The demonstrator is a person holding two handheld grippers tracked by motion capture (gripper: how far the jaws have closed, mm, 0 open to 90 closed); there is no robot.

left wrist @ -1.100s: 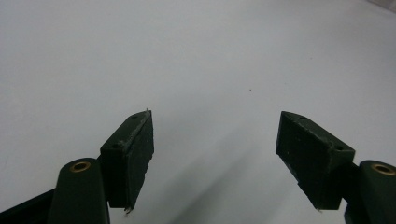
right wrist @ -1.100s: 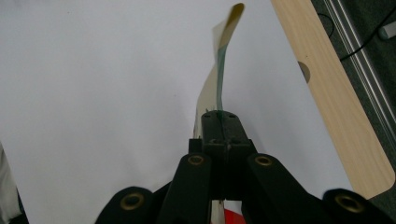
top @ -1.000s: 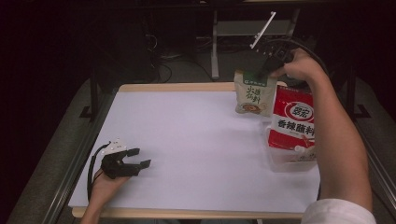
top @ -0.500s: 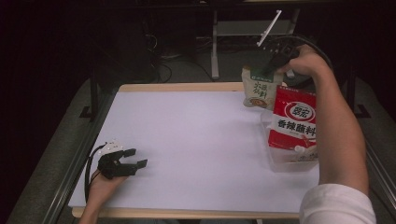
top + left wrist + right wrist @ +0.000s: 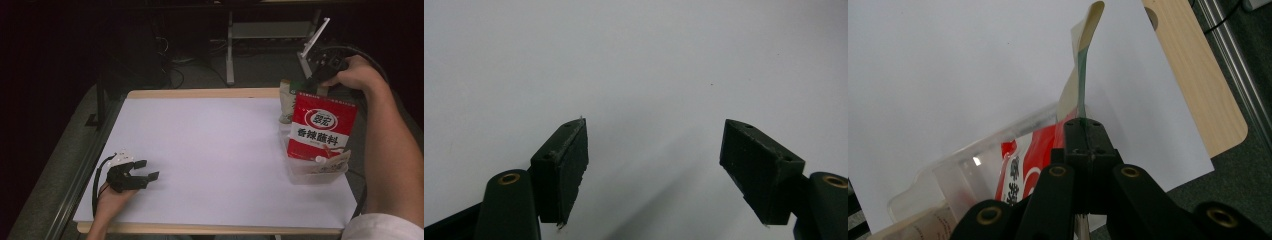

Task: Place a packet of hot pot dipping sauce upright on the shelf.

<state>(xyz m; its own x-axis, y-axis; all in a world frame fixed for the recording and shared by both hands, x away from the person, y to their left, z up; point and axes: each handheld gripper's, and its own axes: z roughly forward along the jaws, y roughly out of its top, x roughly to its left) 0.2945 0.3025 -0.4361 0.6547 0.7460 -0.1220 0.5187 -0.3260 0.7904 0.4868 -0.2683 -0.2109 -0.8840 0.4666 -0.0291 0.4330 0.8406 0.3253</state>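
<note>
On the white tabletop (image 5: 215,150), the left gripper (image 5: 145,170) rests spread and empty, wide bare room around it. At the far right edge, the right gripper (image 5: 1083,125) pinches a pale green flat pouch (image 5: 1083,75) above the clear plastic bin (image 5: 300,172) holding a red sachet (image 5: 320,127); lowering it in appears left.

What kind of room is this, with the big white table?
Probably a lab or recording workspace, not a kitchen: a white-covered table, cables and metal stands on the dark floor behind it, and hand-held grippers, one resting on the table.
</note>
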